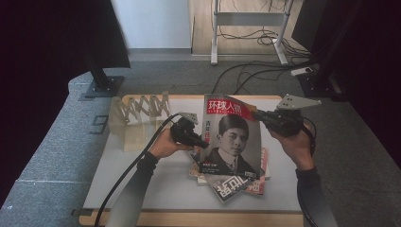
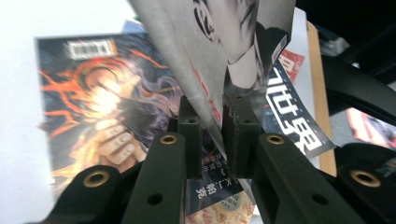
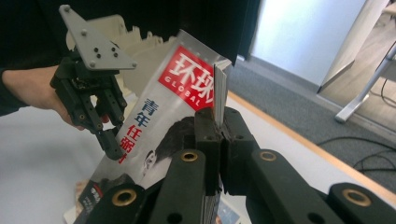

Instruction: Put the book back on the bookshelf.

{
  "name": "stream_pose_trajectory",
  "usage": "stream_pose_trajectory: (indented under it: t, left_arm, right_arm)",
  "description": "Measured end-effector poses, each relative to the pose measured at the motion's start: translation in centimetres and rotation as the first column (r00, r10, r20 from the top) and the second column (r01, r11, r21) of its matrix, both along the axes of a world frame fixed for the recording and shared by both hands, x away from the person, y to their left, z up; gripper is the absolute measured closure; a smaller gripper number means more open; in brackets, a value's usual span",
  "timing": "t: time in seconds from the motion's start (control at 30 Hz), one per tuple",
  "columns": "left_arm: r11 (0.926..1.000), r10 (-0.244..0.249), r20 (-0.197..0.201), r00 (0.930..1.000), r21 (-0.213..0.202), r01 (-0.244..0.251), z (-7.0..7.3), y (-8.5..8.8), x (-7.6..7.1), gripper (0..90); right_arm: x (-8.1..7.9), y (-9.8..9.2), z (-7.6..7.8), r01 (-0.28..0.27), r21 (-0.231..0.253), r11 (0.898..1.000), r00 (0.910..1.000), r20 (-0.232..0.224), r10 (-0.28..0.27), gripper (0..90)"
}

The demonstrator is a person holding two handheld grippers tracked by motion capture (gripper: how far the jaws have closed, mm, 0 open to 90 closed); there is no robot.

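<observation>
A magazine (image 1: pixel 231 137) with a red title block and a portrait on its cover is held up, tilted, above the middle of the surface (image 1: pixel 151 184), clear of a small stack of magazines (image 1: pixel 236 184) lying flat beneath it. From 9 o'clock, the left gripper (image 1: pixel 204 143) is brought to the magazine's left edge; in the left gripper view its jaws are seen narrowed onto that edge, with the paper pinched between the pads. From 3 o'clock, the right gripper (image 1: pixel 255 115) is set against the magazine's upper right edge; in the right gripper view (image 3: pixel 219 126) its jaws are seen clamped tight on the thin edge of the pages. A pale folding rack (image 1: pixel 137 113) is seen at 10 o'clock on the surface, well apart from the magazine. In the left gripper view, a cover with orange flames (image 2: pixel 102 102) is seen lying flat under the held magazine.
</observation>
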State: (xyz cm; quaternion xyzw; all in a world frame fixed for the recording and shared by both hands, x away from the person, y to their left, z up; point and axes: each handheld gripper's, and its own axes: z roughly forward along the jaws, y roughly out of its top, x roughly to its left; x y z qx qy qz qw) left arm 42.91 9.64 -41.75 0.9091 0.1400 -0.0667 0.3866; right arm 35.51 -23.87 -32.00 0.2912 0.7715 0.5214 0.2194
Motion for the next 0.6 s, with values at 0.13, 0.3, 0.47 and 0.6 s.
stream_pose_trajectory:
  t: [0.13, 0.3, 0.47, 0.6]
  left_arm:
    - [0.999, 0.045, 0.105, 0.9935, -0.006, -0.044, 1.1, 0.4, -0.7, 83.5]
    - [0.999, 0.04, 0.161, 0.9861, -0.028, -0.036, 1.2, 1.1, -1.7, 85.2]
    - [1.0, -0.001, 0.211, 0.9774, -0.006, 0.003, 1.4, 1.2, -3.1, 82.9]
    - [1.0, -0.004, 0.258, 0.9661, -0.005, 0.005, 2.8, 0.7, -4.1, 79.2]
  right_arm:
    - [-0.4, -0.2, 0.9, 0.0, 0.022, 1.0, 0.9992, 0.04, -0.001, 85.8]
    - [-0.7, -0.4, 1.0, 0.0, 0.02, 1.0, 0.998, 0.063, -0.001, 85.5]
    - [-1.2, -0.9, 1.0, -0.023, 0.027, 0.999, 0.9971, 0.073, 0.021, 85.6]
    - [-1.8, -1.0, 1.1, -0.038, 0.019, 0.999, 0.996, 0.082, 0.036, 85.4]
